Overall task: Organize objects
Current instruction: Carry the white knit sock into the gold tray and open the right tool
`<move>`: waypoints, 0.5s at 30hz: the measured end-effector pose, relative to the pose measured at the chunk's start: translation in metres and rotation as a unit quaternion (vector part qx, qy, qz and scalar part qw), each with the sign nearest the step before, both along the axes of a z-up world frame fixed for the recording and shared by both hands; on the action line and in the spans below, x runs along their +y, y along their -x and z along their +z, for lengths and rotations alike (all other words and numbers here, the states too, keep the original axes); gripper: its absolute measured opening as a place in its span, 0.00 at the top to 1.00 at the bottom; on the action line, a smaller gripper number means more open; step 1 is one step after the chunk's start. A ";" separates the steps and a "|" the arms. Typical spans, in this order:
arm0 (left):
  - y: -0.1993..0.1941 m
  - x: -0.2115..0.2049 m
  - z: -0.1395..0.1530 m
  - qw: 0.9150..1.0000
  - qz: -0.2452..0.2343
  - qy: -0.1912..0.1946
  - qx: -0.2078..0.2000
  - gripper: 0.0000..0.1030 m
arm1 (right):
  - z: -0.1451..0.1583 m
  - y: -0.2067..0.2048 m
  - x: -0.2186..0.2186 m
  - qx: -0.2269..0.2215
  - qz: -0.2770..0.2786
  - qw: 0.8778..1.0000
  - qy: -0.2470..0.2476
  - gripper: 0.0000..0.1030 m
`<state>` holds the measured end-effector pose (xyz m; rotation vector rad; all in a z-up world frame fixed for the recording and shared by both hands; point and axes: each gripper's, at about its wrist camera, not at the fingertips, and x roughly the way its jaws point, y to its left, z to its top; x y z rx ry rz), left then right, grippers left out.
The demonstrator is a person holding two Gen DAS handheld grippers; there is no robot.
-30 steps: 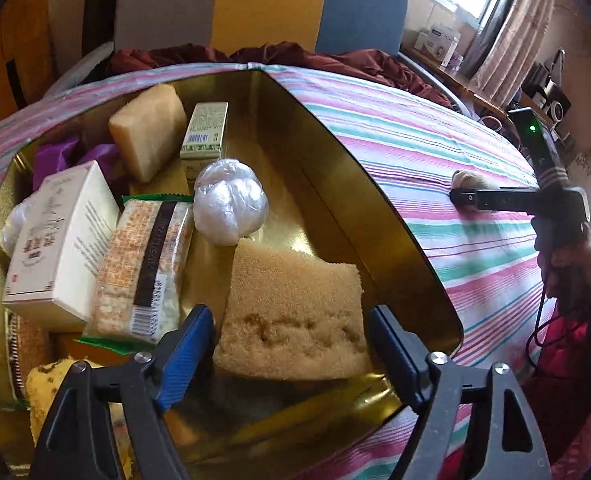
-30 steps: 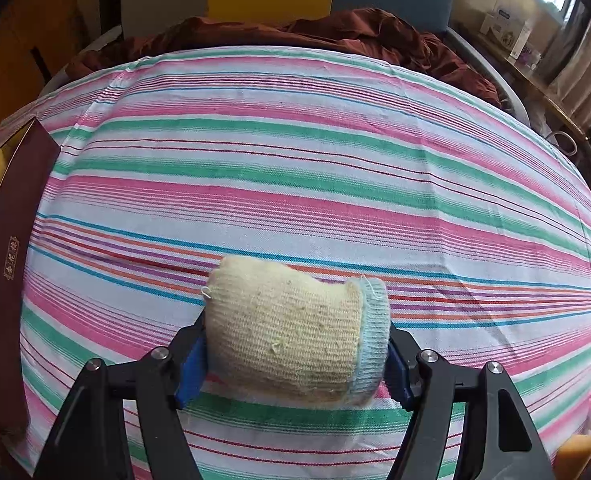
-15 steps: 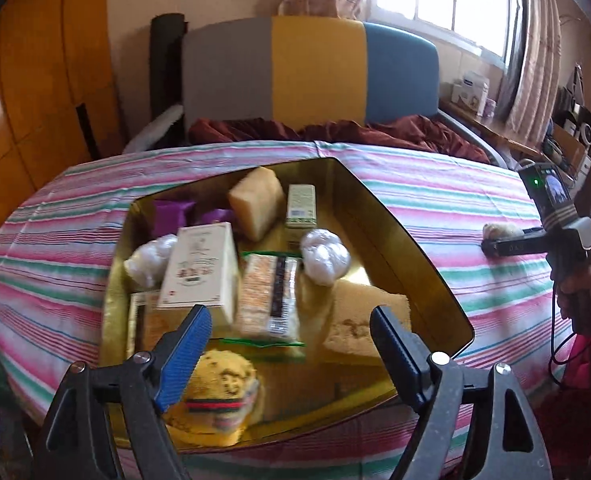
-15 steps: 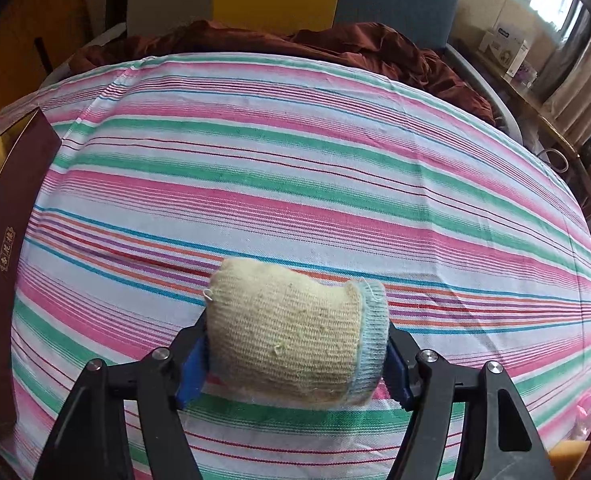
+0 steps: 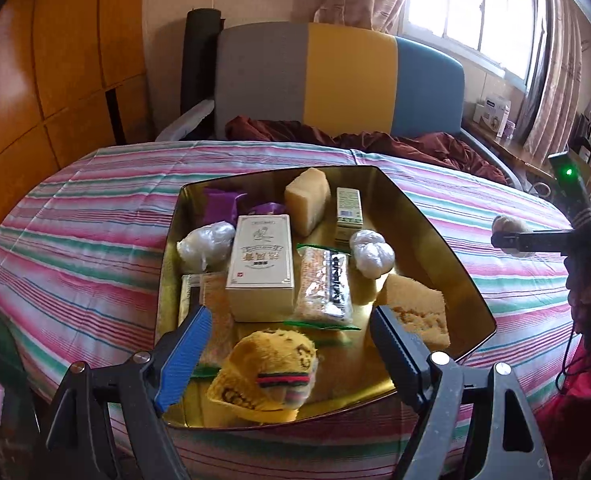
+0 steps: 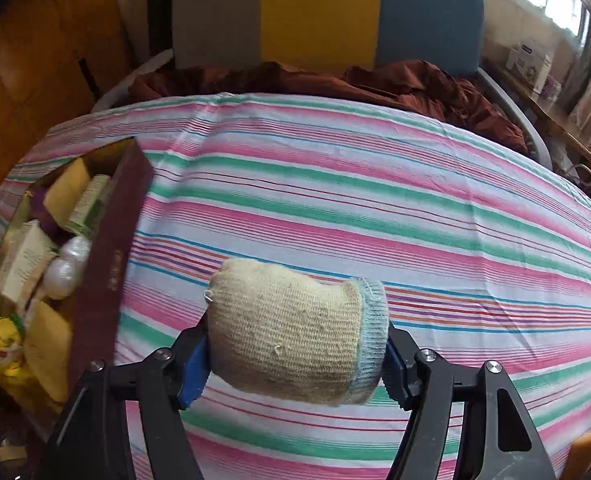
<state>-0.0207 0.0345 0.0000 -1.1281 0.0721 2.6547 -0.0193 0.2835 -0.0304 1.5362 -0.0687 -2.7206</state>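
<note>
My right gripper point(image 6: 293, 354) is shut on a rolled cream knit sock point(image 6: 295, 328) with a pale blue cuff and holds it above the striped tablecloth point(image 6: 375, 208). It also shows in the left wrist view point(image 5: 509, 236), to the right of the box. My left gripper point(image 5: 287, 348) is open and empty, raised above the near end of the gold-lined box point(image 5: 435, 236). The box holds a yellow patterned sock roll point(image 5: 271, 376), a brown sponge point(image 5: 415, 312), a white carton point(image 5: 261, 264), a snack packet point(image 5: 325, 284), white wrapped balls point(image 5: 371, 252) and other items.
The box's dark maroon outer wall point(image 6: 107, 264) stands at the left in the right wrist view. A grey, yellow and blue chair point(image 5: 335, 80) with a maroon cloth point(image 5: 375, 140) is behind the table. A window point(image 5: 467, 4) and cluttered shelf are at the right.
My left gripper has lifted and pulled back from the brown sponge, so the whole box shows. My right gripper has risen with the sock, and the box has come into its view.
</note>
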 end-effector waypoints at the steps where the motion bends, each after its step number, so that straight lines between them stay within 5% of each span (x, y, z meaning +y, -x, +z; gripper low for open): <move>1: 0.001 -0.005 0.000 1.000 0.005 -0.003 -0.001 0.20 | 0.008 -0.002 -0.015 0.010 0.015 1.000 0.008 0.32; 8: 0.004 -0.045 -0.001 0.998 0.059 -0.024 -0.010 0.20 | 0.038 -0.007 -0.126 0.051 0.130 0.989 0.046 0.32; 15: 0.006 -0.071 -0.005 0.995 0.090 -0.042 -0.017 0.20 | 0.010 0.011 -0.195 0.014 0.185 0.982 0.032 0.30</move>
